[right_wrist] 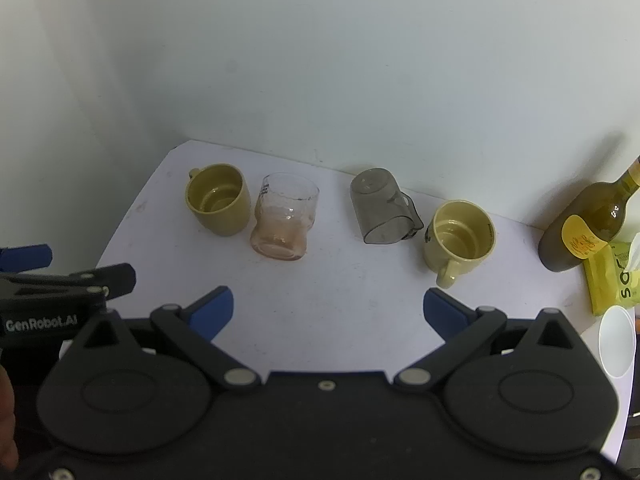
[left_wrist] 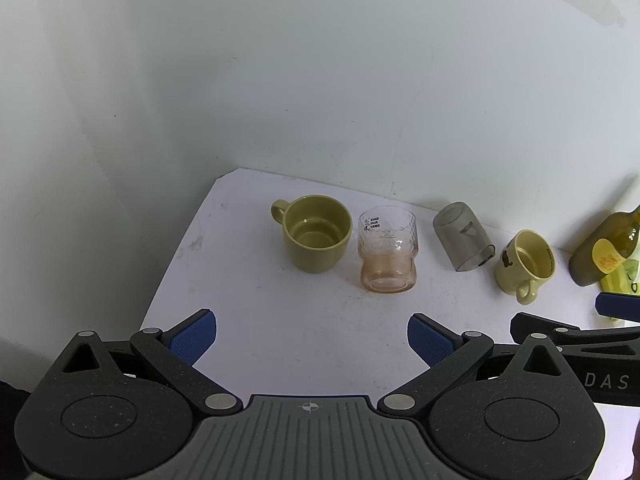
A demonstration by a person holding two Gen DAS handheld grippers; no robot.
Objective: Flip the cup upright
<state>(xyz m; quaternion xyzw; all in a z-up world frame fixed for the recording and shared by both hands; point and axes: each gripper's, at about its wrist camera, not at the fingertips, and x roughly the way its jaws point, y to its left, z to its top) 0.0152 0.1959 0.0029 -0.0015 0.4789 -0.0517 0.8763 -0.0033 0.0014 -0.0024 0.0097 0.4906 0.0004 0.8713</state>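
A smoky grey cup (left_wrist: 462, 236) (right_wrist: 382, 212) stands upside down near the back wall, base up, its handle on the right. An olive mug (left_wrist: 314, 232) (right_wrist: 218, 199), a clear glass (left_wrist: 388, 250) (right_wrist: 285, 216) and a pale yellow mug (left_wrist: 524, 264) (right_wrist: 460, 236) stand upright in the same row. My left gripper (left_wrist: 312, 340) is open and empty, in front of the glass. My right gripper (right_wrist: 328, 314) is open and empty, in front of the grey cup. Each gripper also shows in the other's view, the left one (right_wrist: 28, 268) and the right one (left_wrist: 616, 312).
A dark green bottle (right_wrist: 588, 228) (left_wrist: 604, 252), a yellow packet (right_wrist: 612, 280) and a white disc (right_wrist: 618, 340) are at the table's right end. The white table (right_wrist: 340, 280) meets the wall behind and ends at the left.
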